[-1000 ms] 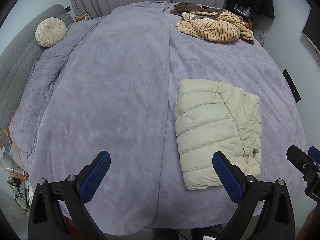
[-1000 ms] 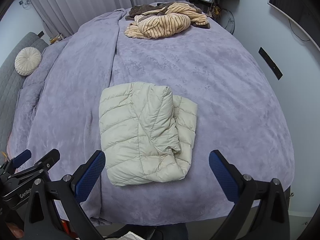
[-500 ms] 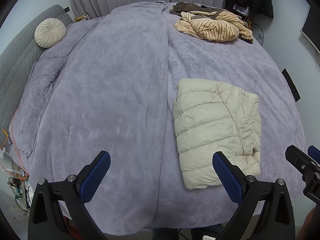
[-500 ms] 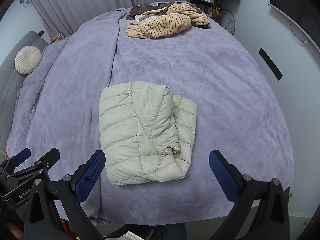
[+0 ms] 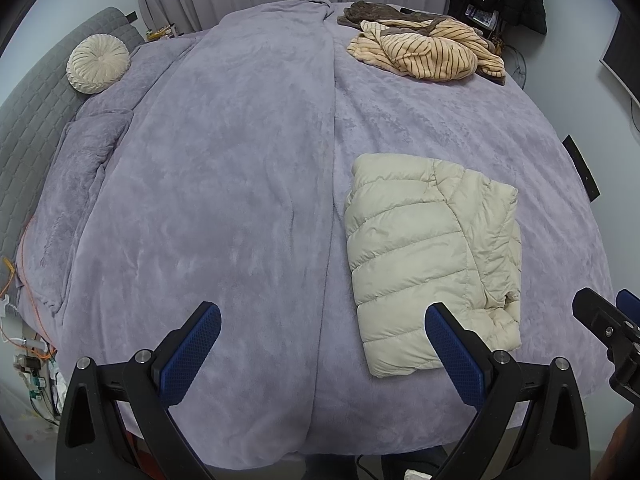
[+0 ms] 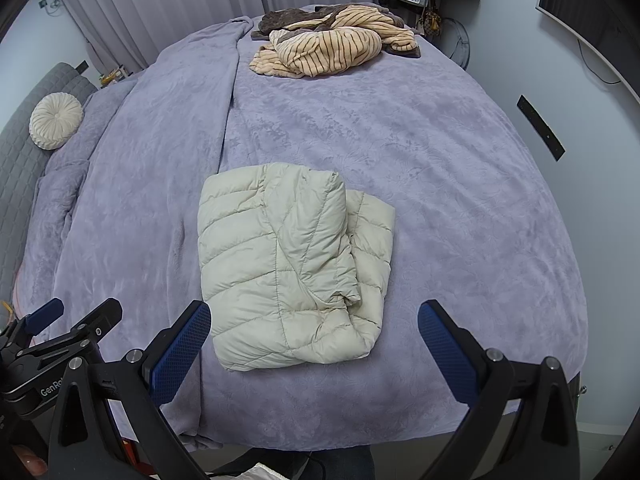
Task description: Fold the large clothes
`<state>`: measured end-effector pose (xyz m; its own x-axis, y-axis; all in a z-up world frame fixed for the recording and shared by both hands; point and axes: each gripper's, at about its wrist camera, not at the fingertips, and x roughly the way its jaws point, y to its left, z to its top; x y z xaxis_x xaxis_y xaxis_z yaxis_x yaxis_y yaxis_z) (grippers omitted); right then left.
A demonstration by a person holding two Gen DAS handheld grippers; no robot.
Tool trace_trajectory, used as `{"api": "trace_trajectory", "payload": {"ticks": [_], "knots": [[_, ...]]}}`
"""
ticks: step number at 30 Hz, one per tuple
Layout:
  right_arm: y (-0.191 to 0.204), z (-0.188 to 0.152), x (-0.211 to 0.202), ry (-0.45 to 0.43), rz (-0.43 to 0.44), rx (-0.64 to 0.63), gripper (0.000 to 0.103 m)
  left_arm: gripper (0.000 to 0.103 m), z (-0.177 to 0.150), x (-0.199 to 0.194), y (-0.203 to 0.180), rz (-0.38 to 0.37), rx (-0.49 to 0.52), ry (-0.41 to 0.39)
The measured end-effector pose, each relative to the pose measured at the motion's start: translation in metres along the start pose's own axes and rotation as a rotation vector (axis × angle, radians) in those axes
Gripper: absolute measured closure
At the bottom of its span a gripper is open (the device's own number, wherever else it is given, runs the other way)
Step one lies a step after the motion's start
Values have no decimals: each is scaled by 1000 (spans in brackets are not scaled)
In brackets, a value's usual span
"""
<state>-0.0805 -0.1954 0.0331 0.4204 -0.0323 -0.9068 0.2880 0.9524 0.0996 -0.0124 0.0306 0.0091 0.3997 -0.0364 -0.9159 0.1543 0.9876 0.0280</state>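
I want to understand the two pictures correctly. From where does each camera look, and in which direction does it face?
Left wrist: sits on the left gripper, looking forward over the bed; its own open fingers show, and the right gripper's tip at the right edge.
Right wrist: sits on the right gripper, facing the folded cream jacket; its open fingers show, the left gripper at lower left.
Shared: jacket, striped garment, round cushion.

A wide bed covered by a plush lavender-grey blanket (image 6: 440, 184) carries a folded cream quilted puffer jacket (image 6: 288, 268) near its front edge. A crumpled tan-and-brown striped fleece garment (image 6: 332, 50) lies at the far end, well apart, and a round pleated cream cushion (image 5: 98, 63) sits at the left.
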Motion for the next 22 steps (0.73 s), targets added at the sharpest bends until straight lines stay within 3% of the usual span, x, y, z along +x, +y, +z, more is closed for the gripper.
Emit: {"api": "trace_trajectory", "payload": {"ticks": [22], "knots": [[-1, -1, 1, 1, 0, 1, 0, 1, 2, 3, 2, -5, 21, 19]]}}
